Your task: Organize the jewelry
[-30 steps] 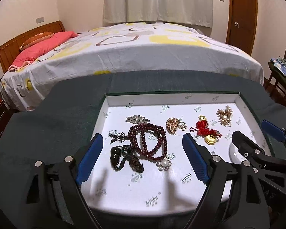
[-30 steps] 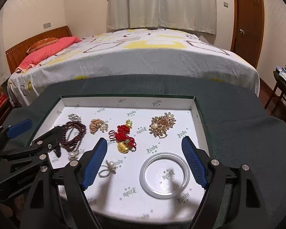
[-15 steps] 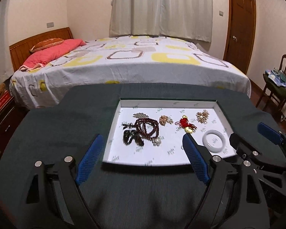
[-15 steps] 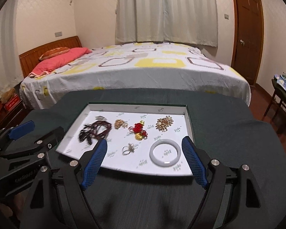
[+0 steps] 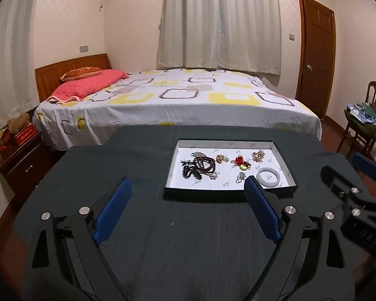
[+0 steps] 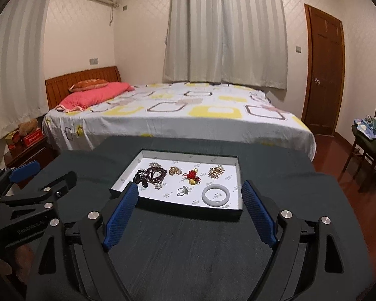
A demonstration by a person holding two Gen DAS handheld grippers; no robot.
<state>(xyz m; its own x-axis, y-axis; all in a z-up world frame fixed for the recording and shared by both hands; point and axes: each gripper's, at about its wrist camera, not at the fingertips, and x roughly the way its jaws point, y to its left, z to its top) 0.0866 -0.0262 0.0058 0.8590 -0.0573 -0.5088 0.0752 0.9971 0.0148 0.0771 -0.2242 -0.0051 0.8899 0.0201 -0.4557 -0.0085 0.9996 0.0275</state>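
You held both tools over the dark cloth-covered table point(image 5: 188, 238), each released and carrying nothing. The left gripper point(image 5: 186, 209) had its jaws spread wide, having just been opening, with only bare cloth between its blue pads point(image 5: 112, 213). The right gripper point(image 6: 191, 212) had likewise just been widening, its jaws framing the near edge of the shallow tray point(image 6: 178, 208) without touching it. In the left view that tray point(image 5: 229, 190) lay toward one o'clock of your left tool, well apart from it. Inside it, on white paper, the dark red bead bracelet point(image 5: 205, 164) lay tangled at the nine o'clock side, the red knot charm point(image 5: 240, 162) near the centre, the gold brooch point(image 5: 258, 156) toward two o'clock, the white bangle point(image 5: 268, 177) at five o'clock, and a small ring point(image 5: 240, 177) just beside the bangle.
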